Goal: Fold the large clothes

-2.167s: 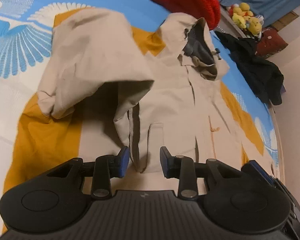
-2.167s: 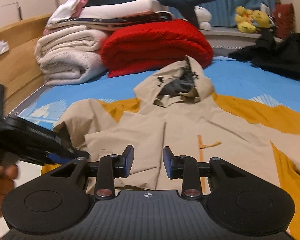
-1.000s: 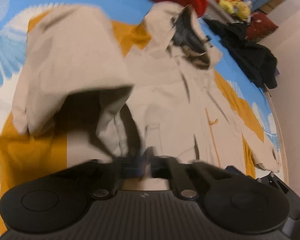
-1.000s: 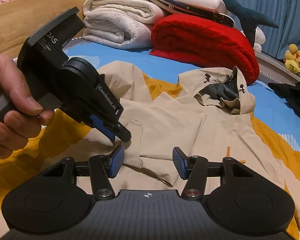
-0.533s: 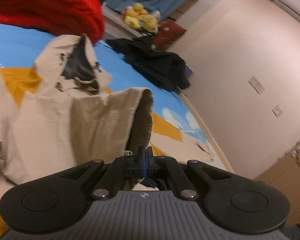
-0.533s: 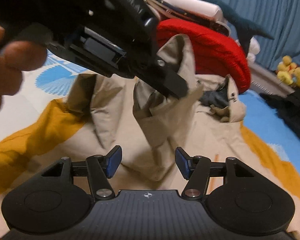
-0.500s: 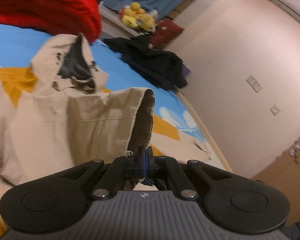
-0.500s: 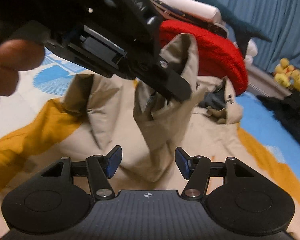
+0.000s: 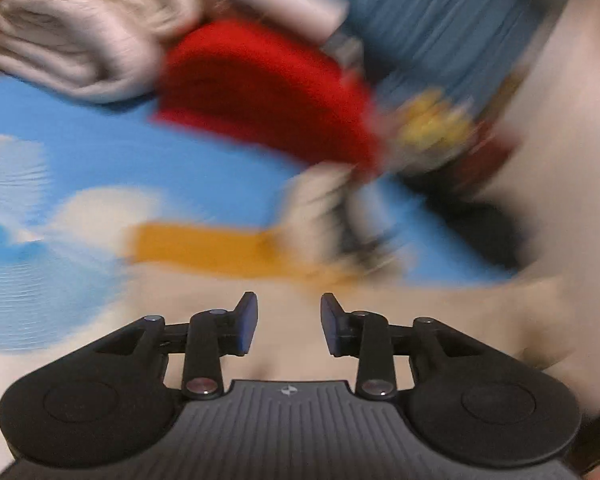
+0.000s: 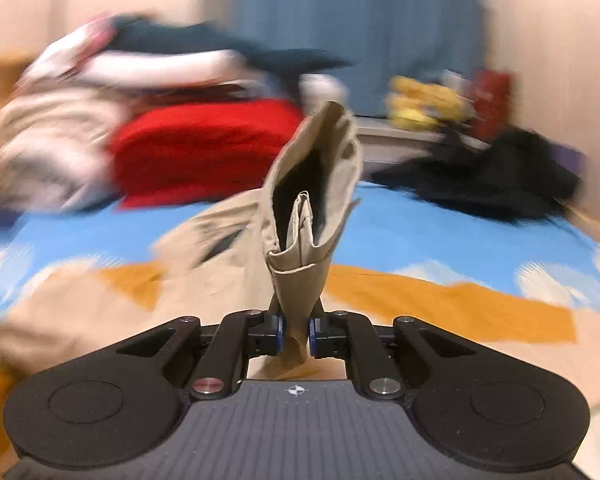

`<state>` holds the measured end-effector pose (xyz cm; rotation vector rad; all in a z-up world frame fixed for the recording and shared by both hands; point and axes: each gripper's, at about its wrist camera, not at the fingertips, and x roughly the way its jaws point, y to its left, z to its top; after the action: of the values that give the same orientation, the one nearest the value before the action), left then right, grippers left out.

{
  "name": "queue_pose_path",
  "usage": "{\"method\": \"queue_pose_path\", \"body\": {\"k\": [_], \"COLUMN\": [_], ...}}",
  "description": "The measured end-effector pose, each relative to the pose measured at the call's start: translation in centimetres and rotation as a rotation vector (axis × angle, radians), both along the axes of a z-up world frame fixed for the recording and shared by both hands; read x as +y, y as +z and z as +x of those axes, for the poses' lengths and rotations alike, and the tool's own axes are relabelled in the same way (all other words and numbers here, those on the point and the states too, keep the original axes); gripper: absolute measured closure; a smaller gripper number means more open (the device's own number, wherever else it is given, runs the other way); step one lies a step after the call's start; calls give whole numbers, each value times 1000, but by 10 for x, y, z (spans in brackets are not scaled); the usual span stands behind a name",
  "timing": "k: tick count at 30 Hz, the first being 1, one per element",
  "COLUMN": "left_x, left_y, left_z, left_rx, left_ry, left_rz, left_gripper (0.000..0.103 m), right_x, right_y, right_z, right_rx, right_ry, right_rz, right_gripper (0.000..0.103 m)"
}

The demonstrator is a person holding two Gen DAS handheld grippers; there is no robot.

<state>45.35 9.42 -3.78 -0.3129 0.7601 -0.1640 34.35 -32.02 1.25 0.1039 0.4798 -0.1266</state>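
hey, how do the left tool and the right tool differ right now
The left tool stands open with nothing between its pads, having just opened; the right tool has just closed and pinches a fold of the beige jacket. The left sits over flat cloth; the right holds cloth lifted upright. Both are black with blue pads.

The beige jacket is a thin, matt woven cloth that creases sharply, with a darker lining inside the opening. The right hand-held gripper has matt black plastic arms, a ribbed grey plastic body, small shiny metal pivot pins and blue pads; the left hand-held gripper is built of the same. The bed sheet is smooth printed cloth in blue, orange and white. The red blanket looks thick and fuzzy, the white folded blankets soft and ribbed. The blue curtain is matt pleated cloth.
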Motion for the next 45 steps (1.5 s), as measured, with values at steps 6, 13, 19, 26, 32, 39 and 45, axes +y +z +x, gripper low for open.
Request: {"method": "queue_pose_path", "body": {"k": [6,13,19,26,32,39,45], "left_x": [-23,-25,-27,-30,-28,-27,-23], "left_y": [-72,-72,-82,-67,-68,-72,-77], "left_z": [16,16,21,17,20,21,22], "left_rx": [312,306,346,287,279,284,317], "left_ry": [-65,-44,-54,-56,-47,-47,-37], "left_rz": [245,362,314,296,310,337,406], "left_gripper": [66,68,65,55,55,55,56], "right_x": [-61,-59,-58,-74,-81,-80,-96], "right_y": [-27,-24,-32,-83,-99,-74,-81], "right_z": [19,19,23,35,31,29,28], "right_rx": [170,110,189,438,441,291,358], "right_ry": [-224,-217,-140,-205,-235,-212,-351], "right_rz": [176,167,235,426,461,431,332], "right_gripper": [75,71,62,59,72,103,103]}}
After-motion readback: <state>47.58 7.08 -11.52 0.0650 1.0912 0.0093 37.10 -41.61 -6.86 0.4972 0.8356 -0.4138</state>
